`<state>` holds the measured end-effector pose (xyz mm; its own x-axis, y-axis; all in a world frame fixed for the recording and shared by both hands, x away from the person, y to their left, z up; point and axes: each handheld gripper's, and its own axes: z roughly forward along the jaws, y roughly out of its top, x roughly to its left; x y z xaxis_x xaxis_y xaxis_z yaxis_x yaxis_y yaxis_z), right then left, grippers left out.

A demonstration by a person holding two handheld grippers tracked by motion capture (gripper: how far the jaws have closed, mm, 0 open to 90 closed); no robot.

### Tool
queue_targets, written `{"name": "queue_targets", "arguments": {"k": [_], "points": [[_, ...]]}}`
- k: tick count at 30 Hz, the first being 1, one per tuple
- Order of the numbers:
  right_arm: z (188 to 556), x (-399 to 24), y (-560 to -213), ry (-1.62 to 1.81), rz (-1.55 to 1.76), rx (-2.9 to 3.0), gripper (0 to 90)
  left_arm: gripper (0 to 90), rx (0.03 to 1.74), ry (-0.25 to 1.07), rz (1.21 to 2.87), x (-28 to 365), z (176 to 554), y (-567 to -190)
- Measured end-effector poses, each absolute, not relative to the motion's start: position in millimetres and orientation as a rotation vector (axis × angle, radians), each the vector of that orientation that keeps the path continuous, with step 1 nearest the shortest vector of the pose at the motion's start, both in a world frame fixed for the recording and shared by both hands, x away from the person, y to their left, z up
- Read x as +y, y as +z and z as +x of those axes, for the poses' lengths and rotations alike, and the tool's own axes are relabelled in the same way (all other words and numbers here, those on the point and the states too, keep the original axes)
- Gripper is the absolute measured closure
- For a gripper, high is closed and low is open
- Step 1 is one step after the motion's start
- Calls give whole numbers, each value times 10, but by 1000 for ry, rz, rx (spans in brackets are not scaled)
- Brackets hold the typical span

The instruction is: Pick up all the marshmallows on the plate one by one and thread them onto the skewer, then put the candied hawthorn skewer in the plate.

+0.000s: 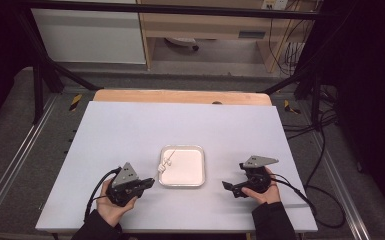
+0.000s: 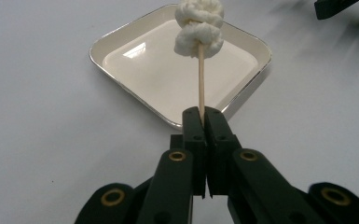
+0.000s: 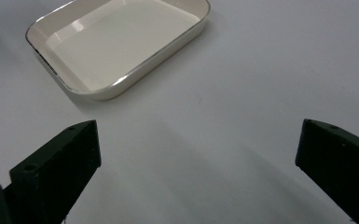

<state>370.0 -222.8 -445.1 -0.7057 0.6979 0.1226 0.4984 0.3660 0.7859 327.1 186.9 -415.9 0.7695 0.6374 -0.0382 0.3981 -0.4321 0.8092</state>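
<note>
A thin wooden skewer [image 2: 201, 79] carries two white knotted lumps [image 2: 199, 27] at its far end. My left gripper [image 2: 203, 113] is shut on the skewer's near end and holds it over the left edge of a square white tray [image 2: 121, 37]. From above, the lumps [image 1: 166, 162] hang over the tray's [image 1: 201, 165] left rim, with the left gripper [image 1: 150, 183] at its lower left. My right gripper [image 1: 228, 188] rests low at the tray's right, jaws wide apart with nothing between them. In the right gripper view the tray [image 3: 121, 84] lies ahead to the left, its floor bare.
The tray sits on a white tabletop [image 1: 130, 130] with a wooden strip [image 1: 180, 96] along its far edge. Cables [image 1: 300, 192] trail from the right gripper over the table's right side. Dark frame posts stand at the far left and right.
</note>
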Motion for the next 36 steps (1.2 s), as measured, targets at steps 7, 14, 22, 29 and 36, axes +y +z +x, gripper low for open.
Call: {"name": "queue_targets", "arguments": {"k": [7, 14, 22, 29, 36], "points": [[3652, -2375, -4484, 1265, 1086, 2385, 8, 883, 781, 332, 2089, 1779, 3356, -4084], [3629, -2440, -4497, 1252, 1084, 2383, 9, 882, 792, 330, 2108, 1703, 3436, -4010], [3613, -2482, -4502, 1251, 1096, 2372, 10, 882, 820, 319, 2118, 1606, 3552, -3960], [3606, -2502, -4507, 1248, 1088, 2376, 12, 882, 837, 313, 2143, 1428, 3662, -3948], [3599, -2501, -4510, 1247, 1083, 2378, 12, 882, 874, 327, 2177, 1263, 3775, -4030]]}}
